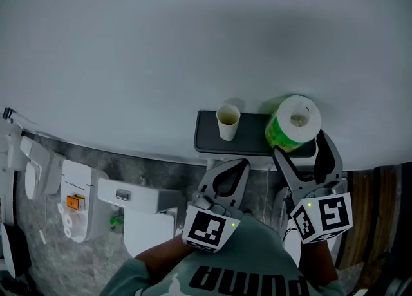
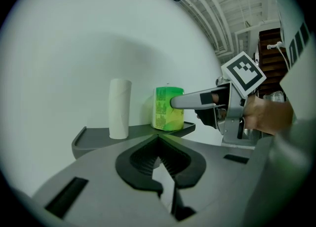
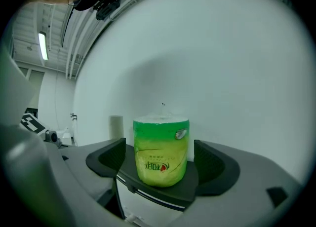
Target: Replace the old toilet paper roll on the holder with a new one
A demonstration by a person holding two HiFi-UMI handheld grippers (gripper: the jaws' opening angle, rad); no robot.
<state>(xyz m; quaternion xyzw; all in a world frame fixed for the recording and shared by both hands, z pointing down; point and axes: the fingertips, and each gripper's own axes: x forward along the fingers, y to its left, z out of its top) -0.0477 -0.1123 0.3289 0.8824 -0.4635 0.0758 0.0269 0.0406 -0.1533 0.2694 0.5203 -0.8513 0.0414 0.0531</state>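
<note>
White bathroom fixtures (image 1: 145, 224) sit at the far left of the head view, low over a grey stone-patterned floor (image 1: 161, 169) and well apart from everything else. A plain pale wall (image 1: 193, 44) fills the upper part of the view, with open room to the left of and above a dark shelf (image 1: 207, 135) fixed to it. The shelf's left end has a raised lip.

The left gripper (image 1: 241, 165) hovers just short of the shelf's front edge, pointing almost level at it. Its jaws are pressed together with nothing between them. Beyond it a bare cardboard tube (image 1: 228, 123) stands upright on the left half of the shelf, with free shelf on either side.

To the right, near but apart from the tube, the wrapped toilet paper roll (image 1: 293, 124) stands upright in its green and yellow wrapper on the shelf's right end, close to the front edge. The right gripper (image 1: 299, 145) reaches in from the front. Its jaws stand wide apart, one on each side of the roll, and the right gripper view shows a gap between each pad and the wrapper. The wall lies close behind the roll.

Further right, a brown wooden panel (image 1: 370, 214) stands beside the right gripper.
</note>
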